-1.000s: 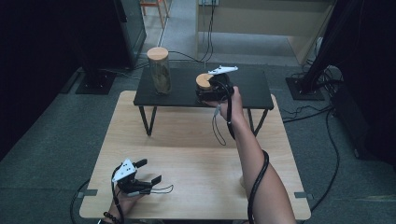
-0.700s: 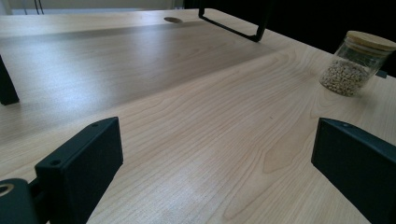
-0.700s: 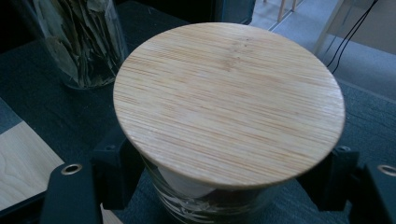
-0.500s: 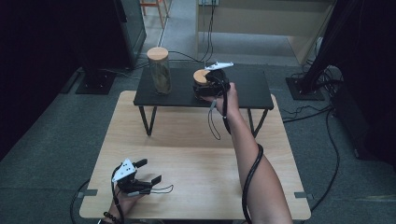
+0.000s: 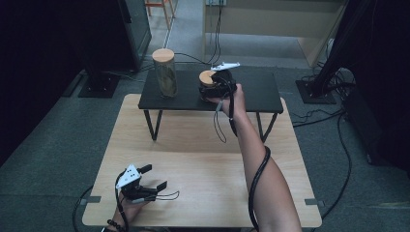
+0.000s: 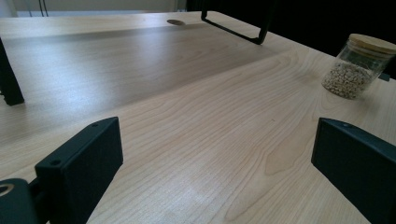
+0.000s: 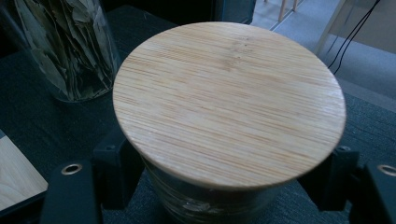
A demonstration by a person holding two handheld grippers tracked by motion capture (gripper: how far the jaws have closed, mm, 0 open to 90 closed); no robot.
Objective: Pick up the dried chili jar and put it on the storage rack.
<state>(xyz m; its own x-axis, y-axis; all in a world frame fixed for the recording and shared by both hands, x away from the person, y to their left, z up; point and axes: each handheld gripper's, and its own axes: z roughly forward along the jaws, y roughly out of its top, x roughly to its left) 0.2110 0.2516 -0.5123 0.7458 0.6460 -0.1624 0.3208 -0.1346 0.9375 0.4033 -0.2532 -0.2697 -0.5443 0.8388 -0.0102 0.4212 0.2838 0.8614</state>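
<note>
Your right gripper [image 5: 218, 87] clasped the short wooden-lidded jar [image 7: 229, 102] on the black shelf [image 5: 261, 92], beside the tall leaf jar [image 5: 164, 72]. Your left gripper [image 5: 145, 181] lay low over the bench [image 5: 193, 150], jaws spread, empty.

Three lidded glass jars sitting in all: one tall jar [image 5: 165, 72] of leaves at 11 o'clock on the shelf, one short jar [image 5: 208, 83] beside it, one jar of beans [image 6: 356, 66] resting on the table, two grippers showing, one black shelf [image 5: 261, 92] standing on one wooden table [image 5: 203, 159]
</note>
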